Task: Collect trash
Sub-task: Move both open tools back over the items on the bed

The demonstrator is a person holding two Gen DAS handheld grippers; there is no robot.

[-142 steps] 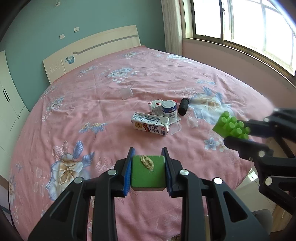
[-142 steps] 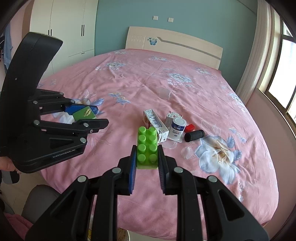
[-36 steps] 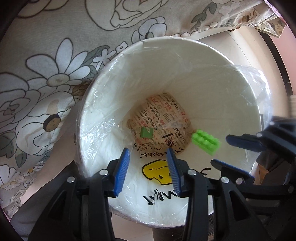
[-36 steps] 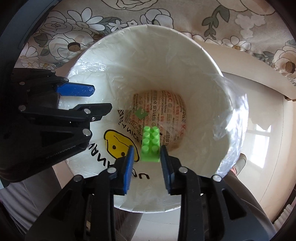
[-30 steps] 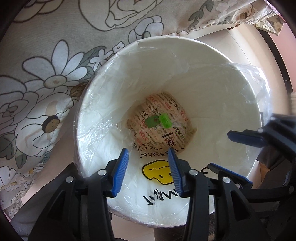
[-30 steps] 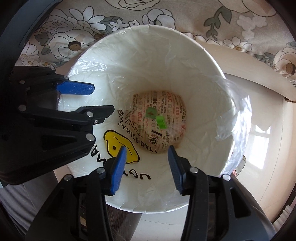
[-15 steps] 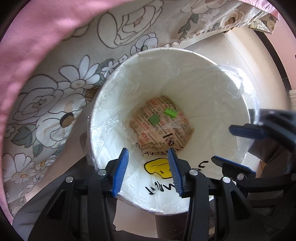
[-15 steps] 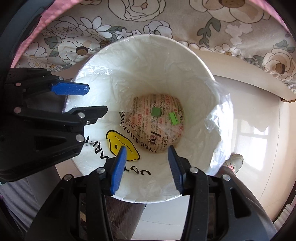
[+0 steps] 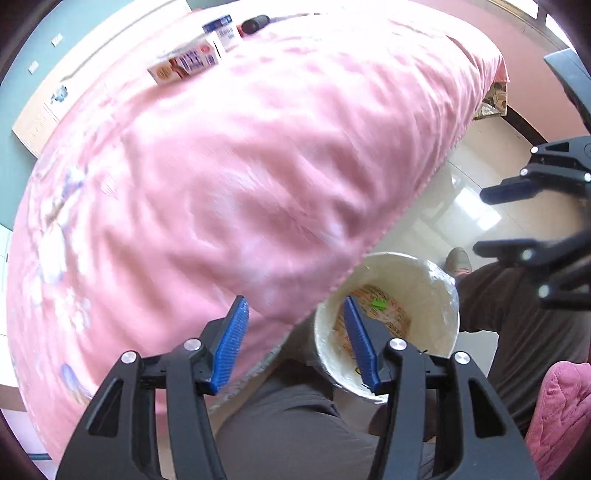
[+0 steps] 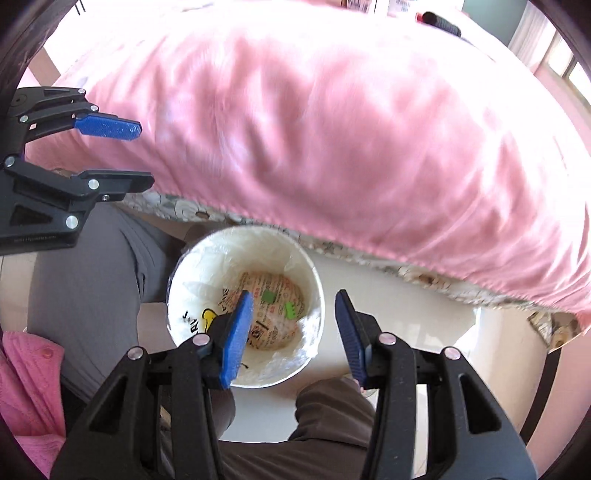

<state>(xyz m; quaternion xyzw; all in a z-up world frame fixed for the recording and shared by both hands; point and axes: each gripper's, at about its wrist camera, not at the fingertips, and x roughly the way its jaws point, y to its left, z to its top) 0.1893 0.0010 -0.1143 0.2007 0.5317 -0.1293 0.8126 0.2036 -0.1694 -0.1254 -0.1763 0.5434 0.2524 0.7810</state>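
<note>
A white lined bin [image 10: 317, 295] stands on the floor by the bed, between a person's legs. A green brick [image 10: 290, 309] and a green square piece [image 10: 269, 296] lie on the printed paper at its bottom. My right gripper [image 10: 293, 297] hangs high over the bin, open and empty. My left gripper [image 9: 294, 301] hovers over the bed's edge beside the bin [image 9: 448, 291]; its jaws are opening with nothing between them. On the bed's far side lie a milk carton [image 9: 183, 62], a small white box [image 9: 223, 31] and a black cylinder [image 9: 255, 23].
The pink bedspread [image 10: 332, 129] fills the upper part of both views and overhangs the bin's far side. Grey trouser legs [image 10: 96, 266] flank the bin, with a pink garment [image 10: 26, 387] at the lower left. Pale floor [image 10: 406, 302] lies to the bin's right.
Both grippers have risen far from the bin, which now looks small. The bed top with the remaining items has come into view. The left jaws stand wider apart.
</note>
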